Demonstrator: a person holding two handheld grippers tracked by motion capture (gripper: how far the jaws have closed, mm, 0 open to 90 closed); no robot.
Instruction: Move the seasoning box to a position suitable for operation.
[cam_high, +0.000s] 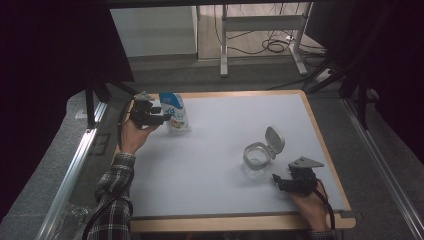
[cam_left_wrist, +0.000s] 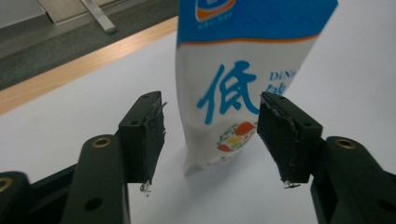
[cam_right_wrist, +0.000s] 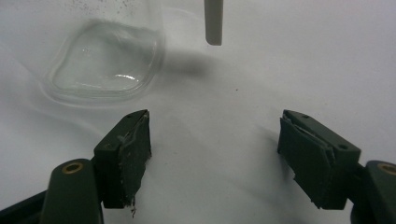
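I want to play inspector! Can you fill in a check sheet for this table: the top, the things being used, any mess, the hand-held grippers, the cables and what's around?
Surface: white mat on a wood-edged table, flat.
Job's things: blue-and-white pouch standing upright at the far left; clear jar near the right, its hinged lid flipped open.
Clutter: nothing seen on the mat.
Grippers: left hand-held gripper open, jaws either side of the pouch, pads not touching it; right hand-held gripper open, nothing between its jaws, just short of the jar.
Cables: one trails from each gripper along the forearms; more lie on the floor beyond the table.
Surroundings: metal desk legs behind, dark curtains at both sides.
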